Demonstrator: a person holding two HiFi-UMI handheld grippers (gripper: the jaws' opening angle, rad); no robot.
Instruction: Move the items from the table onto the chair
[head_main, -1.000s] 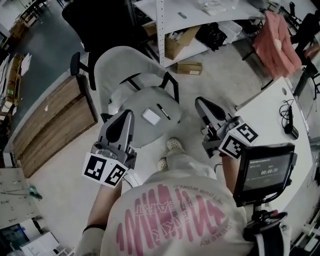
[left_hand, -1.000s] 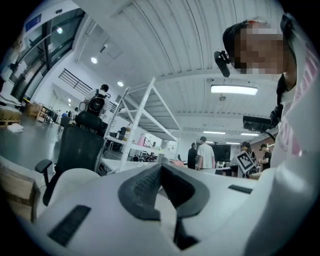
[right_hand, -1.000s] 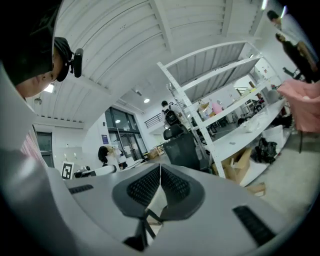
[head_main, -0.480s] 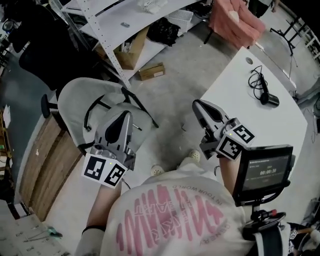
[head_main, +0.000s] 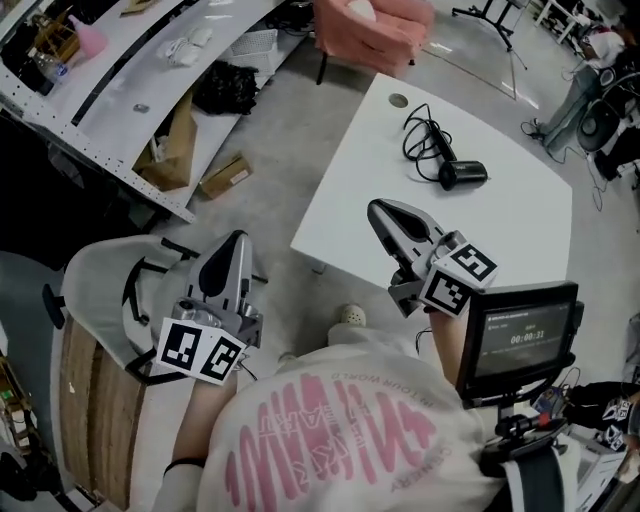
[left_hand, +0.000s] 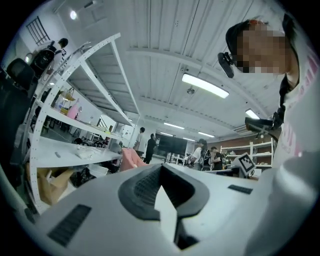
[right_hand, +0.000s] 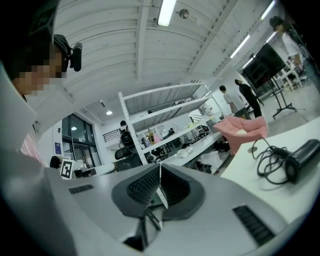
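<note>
Two grippers are held level, each with its jaws pressed together and nothing between them. The grey chair (head_main: 95, 275) sits below and to the left of the left gripper (head_main: 237, 240), which hangs over the chair's seat side. Ahead of that gripper, a cardboard box (head_main: 228, 175) lies on the floor under white shelving (head_main: 120, 80). The right gripper (head_main: 375, 207) reaches over the near edge of the white table (head_main: 360, 160). The one item on the table, a black corded device (head_main: 458, 172), lies ahead and to the right of this gripper's tips, well apart from them, its cable coiled on its far side. A small screen (head_main: 515, 335) stands just behind the right gripper.
</note>
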